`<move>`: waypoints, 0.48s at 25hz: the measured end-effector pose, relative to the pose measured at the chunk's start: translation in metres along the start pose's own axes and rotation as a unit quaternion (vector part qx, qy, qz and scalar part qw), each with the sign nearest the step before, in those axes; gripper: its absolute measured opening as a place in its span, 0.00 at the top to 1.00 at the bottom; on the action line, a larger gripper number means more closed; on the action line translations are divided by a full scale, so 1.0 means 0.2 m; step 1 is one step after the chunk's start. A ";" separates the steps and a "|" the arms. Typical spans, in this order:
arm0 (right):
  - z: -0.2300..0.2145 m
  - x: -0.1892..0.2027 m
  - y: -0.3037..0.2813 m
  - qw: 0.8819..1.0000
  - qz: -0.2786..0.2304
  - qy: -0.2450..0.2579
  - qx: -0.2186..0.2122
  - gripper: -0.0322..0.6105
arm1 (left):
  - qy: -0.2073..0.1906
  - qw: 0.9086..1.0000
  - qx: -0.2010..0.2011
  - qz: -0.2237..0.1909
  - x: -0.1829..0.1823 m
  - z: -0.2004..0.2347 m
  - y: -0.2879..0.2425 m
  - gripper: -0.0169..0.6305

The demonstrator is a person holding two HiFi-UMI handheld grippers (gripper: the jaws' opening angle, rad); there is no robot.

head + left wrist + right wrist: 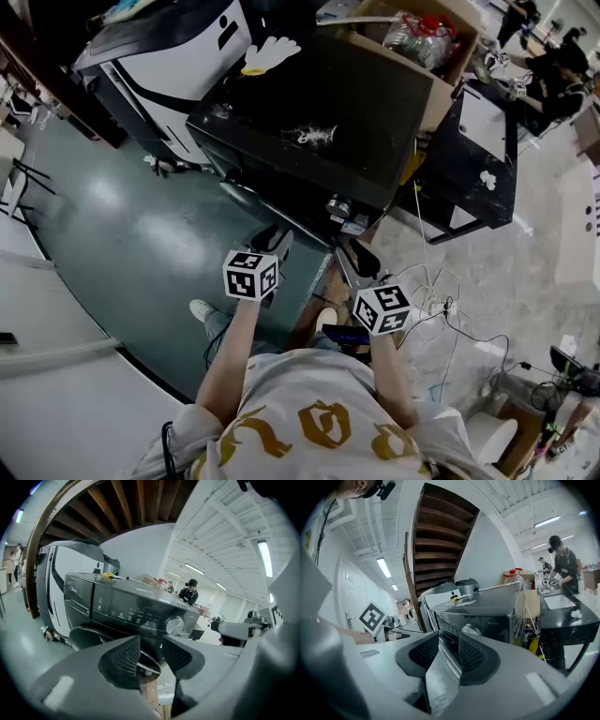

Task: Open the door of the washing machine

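Seen from above, a person stands facing a black, glossy, box-shaped front-loading washing machine [319,122], with a gripper in each hand. At far left, a white machine with black stripes [178,52] stands on a grey-green floor [112,234], which lies open on that side.

The washing machine's round dark door [86,637] bulges from the front, low and to the left of a silver control knob [174,626]. It looks shut, so the task seems not yet begun.

The left gripper [151,648] hovers just in front of the machine, below the dark control panel [126,613], with its jaws apart and holding nothing. A glossy curved rim [149,660], probably the door's edge, shows beyond the gap, and a pale wooden piece [150,698] sits below it.

The right gripper [448,641], nearer the knob, also has its jaws spread wide. A grey flat strip [440,677] runs through the gap. The view is too distorted to say what the strip is, and the pads do not seem to press on it.

To the right of the machine are a black worktop [478,131] and loose white cables [441,300] trailing by the person's right side.

Likely risks:
- A gripper could close on the control panel or knob instead of the door's edge.
- A pull off the door's swing line could let the pads slip.
- The door would swing out towards the person, so the idle gripper or the wooden piece could block it.
- The cables could catch a backward step.
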State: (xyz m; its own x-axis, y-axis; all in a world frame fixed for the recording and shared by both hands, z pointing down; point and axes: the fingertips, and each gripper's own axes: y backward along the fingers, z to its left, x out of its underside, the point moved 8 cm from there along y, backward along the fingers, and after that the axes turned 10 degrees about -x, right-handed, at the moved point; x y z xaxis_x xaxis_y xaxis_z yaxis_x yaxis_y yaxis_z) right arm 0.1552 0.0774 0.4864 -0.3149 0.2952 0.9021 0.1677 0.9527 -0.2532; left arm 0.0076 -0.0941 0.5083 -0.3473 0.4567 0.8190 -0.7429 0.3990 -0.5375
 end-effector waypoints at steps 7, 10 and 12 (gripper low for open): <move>-0.08 0.04 0.07 1.000 0.002 -0.021 0.012 0.72 | 0.005 0.999 -0.012 0.038 0.04 0.03 -0.21 0.74; -0.11 0.05 0.11 0.999 0.004 -0.028 0.021 0.72 | 0.020 0.998 -0.023 0.057 0.08 0.06 -0.29 0.73; -0.13 0.06 0.13 0.999 0.004 -0.033 0.027 0.72 | 0.034 0.996 -0.033 0.073 0.11 0.08 -0.35 0.71</move>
State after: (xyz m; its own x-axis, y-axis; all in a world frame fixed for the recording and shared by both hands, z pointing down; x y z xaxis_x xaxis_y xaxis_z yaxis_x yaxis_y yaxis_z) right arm 0.1796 0.1042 0.4997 -0.3743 0.3059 0.8754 0.1208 0.9521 -0.2811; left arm 0.0426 -0.1253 0.5664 -0.4075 0.5660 0.7166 -0.6476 0.3742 -0.6638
